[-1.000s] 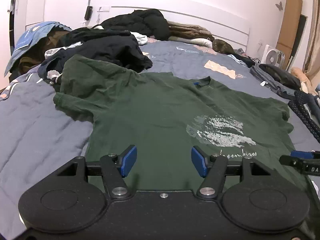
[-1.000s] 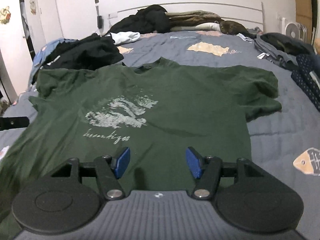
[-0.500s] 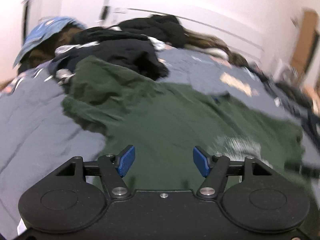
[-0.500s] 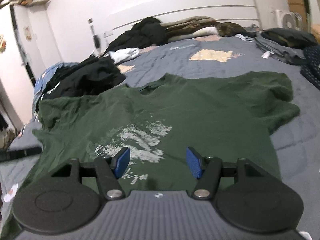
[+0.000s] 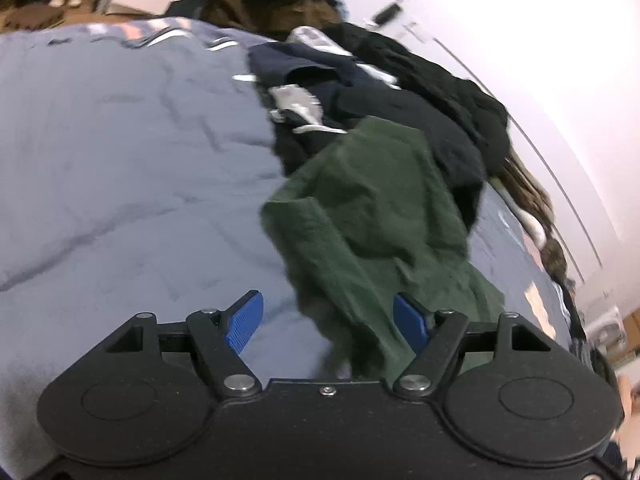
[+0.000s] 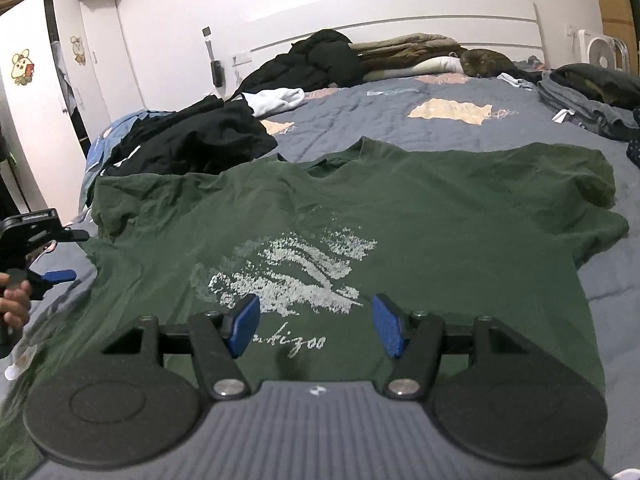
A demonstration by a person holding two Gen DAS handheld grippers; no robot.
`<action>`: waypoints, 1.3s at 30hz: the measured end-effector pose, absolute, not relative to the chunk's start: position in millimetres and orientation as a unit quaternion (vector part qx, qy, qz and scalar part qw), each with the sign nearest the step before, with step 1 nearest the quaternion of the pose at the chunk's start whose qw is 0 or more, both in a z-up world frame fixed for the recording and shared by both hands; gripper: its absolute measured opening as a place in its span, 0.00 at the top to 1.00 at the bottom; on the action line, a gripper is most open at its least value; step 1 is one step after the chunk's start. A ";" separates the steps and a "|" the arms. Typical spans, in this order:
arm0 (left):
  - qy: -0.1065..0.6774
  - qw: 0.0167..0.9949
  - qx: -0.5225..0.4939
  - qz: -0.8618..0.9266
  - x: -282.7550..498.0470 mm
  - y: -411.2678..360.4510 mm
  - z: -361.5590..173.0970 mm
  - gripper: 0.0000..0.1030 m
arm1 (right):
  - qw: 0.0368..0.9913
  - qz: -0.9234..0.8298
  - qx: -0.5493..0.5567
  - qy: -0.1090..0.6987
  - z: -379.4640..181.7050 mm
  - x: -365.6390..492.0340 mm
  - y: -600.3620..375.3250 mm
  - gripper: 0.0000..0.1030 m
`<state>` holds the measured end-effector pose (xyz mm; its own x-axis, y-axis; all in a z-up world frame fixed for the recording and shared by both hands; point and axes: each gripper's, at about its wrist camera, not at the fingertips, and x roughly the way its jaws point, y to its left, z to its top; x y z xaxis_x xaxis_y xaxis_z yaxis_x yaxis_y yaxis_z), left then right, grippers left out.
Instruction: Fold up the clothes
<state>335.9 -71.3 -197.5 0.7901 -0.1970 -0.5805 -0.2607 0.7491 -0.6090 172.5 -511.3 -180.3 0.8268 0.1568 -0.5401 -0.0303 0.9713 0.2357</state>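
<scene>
Two claws work over one green T-shirt [image 6: 400, 216] spread print-up on the grey bed [image 6: 460, 136]. A second ago the left claw [image 5: 328, 320] faced the shirt's lower front; it has since swung out to the left sleeve [image 5: 360, 200] and rolled over, its jaws opening with the sleeve's edge lying loose between them, not pinched. That looks like the start of a sleeve-in fold. The right claw [image 6: 316, 328] has barely shifted and hangs wide and empty above the print. Bare quilt beside the sleeve gives room to work, but the dark clothes pile [image 5: 420, 100] touches the sleeve's far end and could snag.
</scene>
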 end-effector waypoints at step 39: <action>0.173 0.863 0.394 -0.264 257.1 -292.8 -230.5 0.89 | 0.937 0.054 0.141 0.316 -190.9 176.2 -517.6 0.37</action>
<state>257.1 -292.8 -230.5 0.8014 -0.3189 -0.5060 0.5913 0.5501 0.5898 176.2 -517.6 -190.9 0.7945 0.1901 -0.5768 -0.0118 0.9544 0.2983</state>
